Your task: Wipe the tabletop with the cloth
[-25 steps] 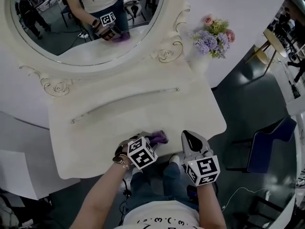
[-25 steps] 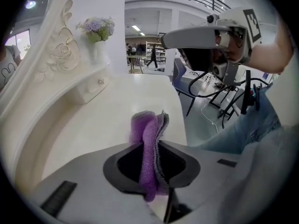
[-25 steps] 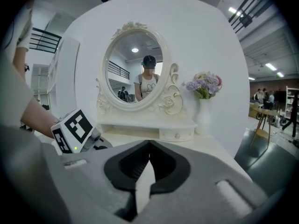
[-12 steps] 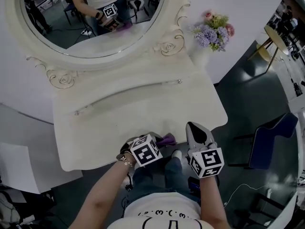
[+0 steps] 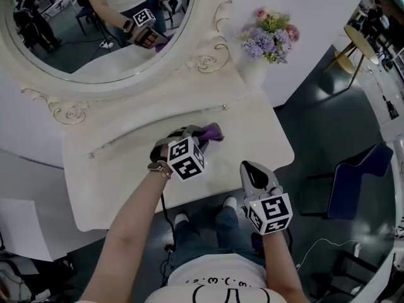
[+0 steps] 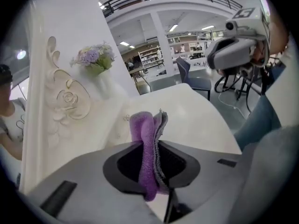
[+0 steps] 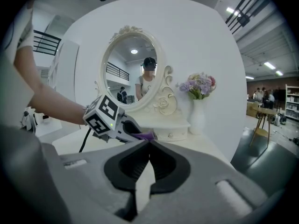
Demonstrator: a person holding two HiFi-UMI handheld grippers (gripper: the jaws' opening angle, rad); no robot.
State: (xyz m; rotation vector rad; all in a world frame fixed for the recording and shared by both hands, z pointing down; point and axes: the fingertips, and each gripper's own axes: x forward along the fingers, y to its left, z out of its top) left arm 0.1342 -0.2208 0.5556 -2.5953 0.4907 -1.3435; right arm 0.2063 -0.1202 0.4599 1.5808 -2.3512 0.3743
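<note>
Head view. White dressing table, tabletop seen from above. Left gripper is out over the middle of the top, arm stretched forward from the near edge. A purple cloth bunches at its tips and lies low over the surface, toward the raised back ledge. Whether it presses on the top cannot be told from here. Right gripper hangs off the near edge, right of the left arm and well apart from the cloth. Oval mirror stands behind the ledge. A vase of flowers sits at the back right corner. A blue chair stands on the floor to the right.

Left gripper view. Jaws are clamped on the cloth. A purple fold and a grey fold are pinched upright between them, and the free end sticks out ahead of the tips. Bare tabletop lies beyond, with the vase of flowers at the far left by the carved mirror frame.

Right gripper view. Jaws are closed tip to tip with nothing between them. Past the tips the left gripper sits low on the tabletop, marker cube facing this way, a bit of purple cloth at its front. Mirror and vase stand behind it.
</note>
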